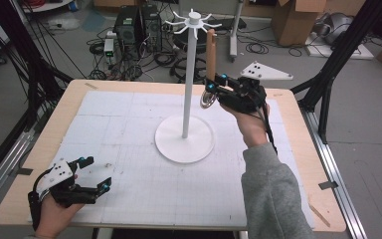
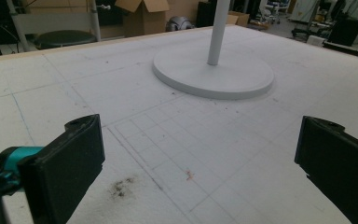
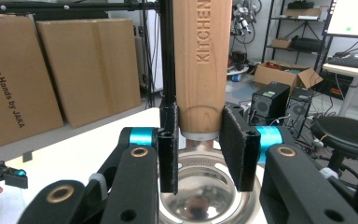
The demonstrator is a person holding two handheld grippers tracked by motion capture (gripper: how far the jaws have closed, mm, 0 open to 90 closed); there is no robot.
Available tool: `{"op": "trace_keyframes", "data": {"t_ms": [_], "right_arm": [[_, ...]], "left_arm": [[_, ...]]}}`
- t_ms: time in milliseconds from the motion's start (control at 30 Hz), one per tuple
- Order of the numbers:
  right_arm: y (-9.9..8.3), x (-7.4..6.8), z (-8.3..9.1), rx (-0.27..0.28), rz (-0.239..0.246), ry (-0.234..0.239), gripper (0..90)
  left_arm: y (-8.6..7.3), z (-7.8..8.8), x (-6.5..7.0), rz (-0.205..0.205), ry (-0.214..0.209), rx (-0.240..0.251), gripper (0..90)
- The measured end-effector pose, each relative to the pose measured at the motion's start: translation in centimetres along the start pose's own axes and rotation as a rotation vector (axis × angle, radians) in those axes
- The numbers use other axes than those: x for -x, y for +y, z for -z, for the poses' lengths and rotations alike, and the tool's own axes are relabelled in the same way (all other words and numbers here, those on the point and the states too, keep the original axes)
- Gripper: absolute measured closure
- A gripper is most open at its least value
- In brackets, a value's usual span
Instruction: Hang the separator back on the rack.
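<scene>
A white utensil stand (image 1: 185,137) rises from a white mat (image 1: 129,164) ruled with a faint grid of pale lines and marked by a dark smudge (image 2: 122,185). The mat covers a light wooden table (image 1: 59,112). The black right gripper (image 3: 200,144), trimmed in teal and brass, frames a ladle's tan wooden handle (image 3: 200,70) and silver bowl (image 3: 205,196). The left gripper (image 1: 93,175) is black with teal accents; the person's sleeve (image 1: 271,194) looks grey.
</scene>
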State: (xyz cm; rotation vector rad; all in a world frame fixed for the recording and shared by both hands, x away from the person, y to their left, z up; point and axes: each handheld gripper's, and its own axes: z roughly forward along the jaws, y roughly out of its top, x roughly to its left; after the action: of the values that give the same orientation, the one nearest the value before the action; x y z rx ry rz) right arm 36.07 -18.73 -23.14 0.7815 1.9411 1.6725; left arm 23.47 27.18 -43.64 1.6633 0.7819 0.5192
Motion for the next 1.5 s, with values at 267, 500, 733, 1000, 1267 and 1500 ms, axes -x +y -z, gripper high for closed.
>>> {"op": "trace_keyframes", "data": {"t_ms": [267,500,733,1000,1267,1500], "right_arm": [[-0.1,0.0,-0.3,0.011,0.004,-0.005,66.5],[-0.2,0.0,0.1,0.016,-0.006,-0.014,56.4],[-1.1,0.1,1.1,0.032,-0.017,-0.016,44.0],[-3.6,0.3,2.0,-0.026,-0.002,0.063,28.5],[-5.6,0.0,2.5,-0.075,0.037,0.129,14.2],[-7.0,-0.6,2.6,-0.123,0.062,0.169,0.5]], "left_arm": [[0.0,0.1,0.0,0.005,0.002,0.002,1.9],[0.0,0.0,0.0,0.003,0.002,0.002,1.9],[0.0,0.1,0.0,0.0,-0.004,0.004,1.8],[0.1,-0.1,-0.2,0.008,-0.005,0.017,1.9],[0.3,-0.8,0.1,0.002,-0.025,0.015,1.8],[0.4,-1.2,0.1,0.0,-0.035,0.019,1.9]]}}
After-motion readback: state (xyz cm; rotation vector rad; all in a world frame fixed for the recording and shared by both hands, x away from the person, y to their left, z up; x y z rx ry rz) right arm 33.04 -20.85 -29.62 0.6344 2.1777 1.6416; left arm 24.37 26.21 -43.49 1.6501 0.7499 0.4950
